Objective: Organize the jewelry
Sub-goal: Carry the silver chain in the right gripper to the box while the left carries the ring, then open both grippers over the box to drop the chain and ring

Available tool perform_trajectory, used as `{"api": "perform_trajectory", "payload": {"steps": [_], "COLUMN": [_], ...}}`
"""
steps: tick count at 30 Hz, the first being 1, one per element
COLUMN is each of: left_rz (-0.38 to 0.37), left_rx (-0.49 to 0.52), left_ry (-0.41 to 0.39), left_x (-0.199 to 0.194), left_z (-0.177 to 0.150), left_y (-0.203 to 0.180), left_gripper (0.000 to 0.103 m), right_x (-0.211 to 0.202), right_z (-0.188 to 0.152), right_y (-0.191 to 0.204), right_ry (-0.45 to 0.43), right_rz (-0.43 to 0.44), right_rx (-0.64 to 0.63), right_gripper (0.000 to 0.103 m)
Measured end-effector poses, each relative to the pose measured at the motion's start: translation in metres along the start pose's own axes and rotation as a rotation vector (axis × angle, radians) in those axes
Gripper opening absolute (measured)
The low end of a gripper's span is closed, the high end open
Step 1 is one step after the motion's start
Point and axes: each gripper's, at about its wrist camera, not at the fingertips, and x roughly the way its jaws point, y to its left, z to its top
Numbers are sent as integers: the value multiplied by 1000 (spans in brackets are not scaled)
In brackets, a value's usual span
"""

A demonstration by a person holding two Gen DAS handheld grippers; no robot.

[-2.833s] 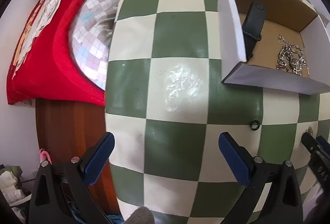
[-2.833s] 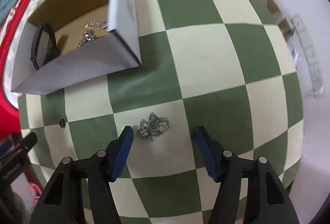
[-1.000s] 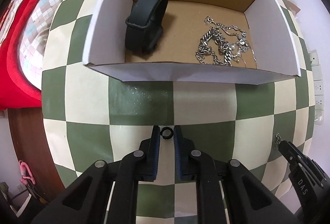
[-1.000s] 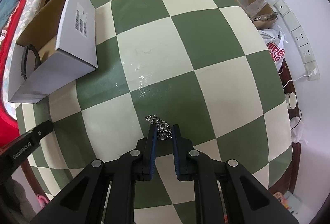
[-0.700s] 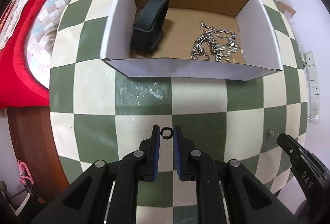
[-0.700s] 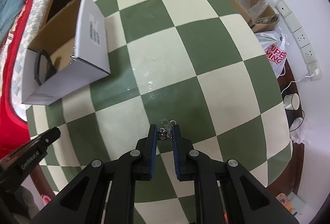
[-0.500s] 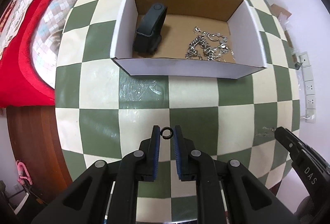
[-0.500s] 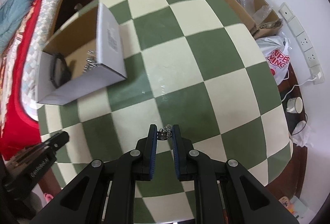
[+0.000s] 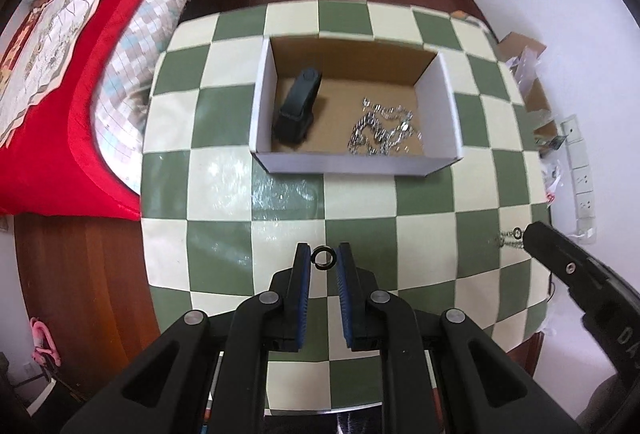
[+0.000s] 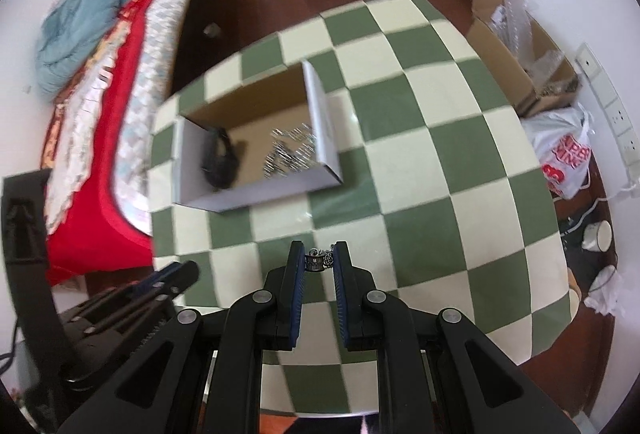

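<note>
1. Nearest in the left wrist view, the left tool (image 9: 324, 260) has its blue-padded fingers drawn in against a small black ring (image 9: 323, 258), which sits clamped between their tips, clear of the green-and-cream chequered counter (image 9: 360, 202).
2. In the right wrist view, the right tool (image 10: 320, 261) is clamped the same way on a small tangle of silver chain jewellery (image 10: 319, 260); a few links stick out above the pads towards 12 o'clock.
3. From the left tool, the right one appears at about 3 o'clock with its chain poking out of the tip.
4. Further out, at 12 o'clock from the left tool, the open white cardboard box with a brown inside (image 9: 354, 167) rests on the counter. From the right tool it lies at about 11 o'clock.
5. Inside the box, a black wristband (image 9: 298, 108) leans at the left end and a heap of silver chains (image 9: 380, 132) lies to the right.
6. Judged from this, the step in hand is the carry: both pieces are picked up and not yet in the box.
7. The next move calls for bringing each tool over the box opening, low enough that the pieces land inside, then letting the fingers part. The ring is small and could bounce or roll, so a low release seems wise.
</note>
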Motion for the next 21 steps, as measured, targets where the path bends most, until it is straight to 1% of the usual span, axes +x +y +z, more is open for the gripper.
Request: {"api": "perform_trajectory", "payload": {"steps": [6,10,15,16,18,21], "left_rz": [-27,-58,-113,-117,-116,-108], "left_rx": [-12,-41,-113,-130,-149,-177], "left_ry": [-42,-43,-5,2,10,24], "left_x": [-19,-17,10,16,27,45], "left_z": [18,35,59,63,69,80], "left_y": [1,7,21,24,28,34], "left_gripper": [10,10,10,10,10,10], "right_x": [-36,-44,-23,-13,2,35], "right_z": [25,49,85,95,108,125], "right_y": [22,34,39,40,38,35], "right_ry": [-41,-41,-4,15,31,81], "right_rz": [67,130,221,246,261,280], "right_rx": [-31,-41,-14,-13,-2,14], "right_gripper": [15,15,15,15,15,15]}}
